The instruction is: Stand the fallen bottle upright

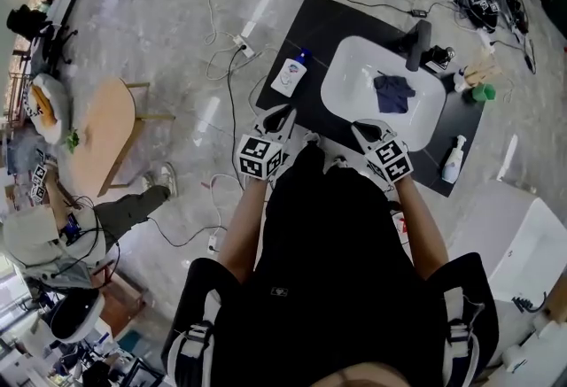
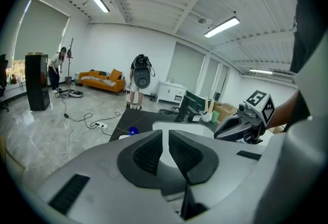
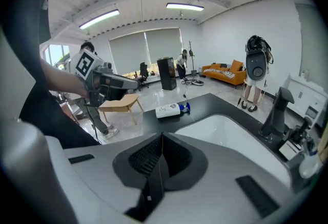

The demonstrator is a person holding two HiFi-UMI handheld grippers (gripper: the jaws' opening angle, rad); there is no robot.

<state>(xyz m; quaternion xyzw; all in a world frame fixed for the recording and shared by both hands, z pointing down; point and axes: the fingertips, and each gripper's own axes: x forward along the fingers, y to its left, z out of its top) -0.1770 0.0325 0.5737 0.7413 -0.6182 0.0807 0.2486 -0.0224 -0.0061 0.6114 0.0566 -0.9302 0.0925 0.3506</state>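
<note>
Currently you hold both grippers side by side at the near edge of the black desk (image 1: 319, 22), and neither one has hold of anything. The left gripper view shows the left gripper (image 2: 166, 138) with its fingers (image 2: 148, 154) drawn in to a thin slit, and only the white of the sink (image 1: 354, 44) shows through it. In the right gripper view the right gripper (image 3: 162, 138) has its fingers pressed flat together.

The fallen bottle (image 1: 291, 73) lies on its side on the desk, just left of the sink and ahead of your left gripper, apart from it. Only the head view gives you that layout from above, with the blue cap pointing away from you. The right gripper view shows the whole bottle side-on, label up and cap to the right, past the sink's corner. The left gripper view gives you only the blue cap peeking over the gripper's own body.

The head view alone shows the dark cloth (image 1: 393, 93) in the basin and a second bottle (image 1: 454, 159) standing upright on the desk at the sink's right. The faucet (image 1: 418, 44) stands at the far rim. Each gripper view catches the other gripper from the side, and both show an orange sofa (image 2: 100, 79) across the room, which the head view does not take in.
</note>
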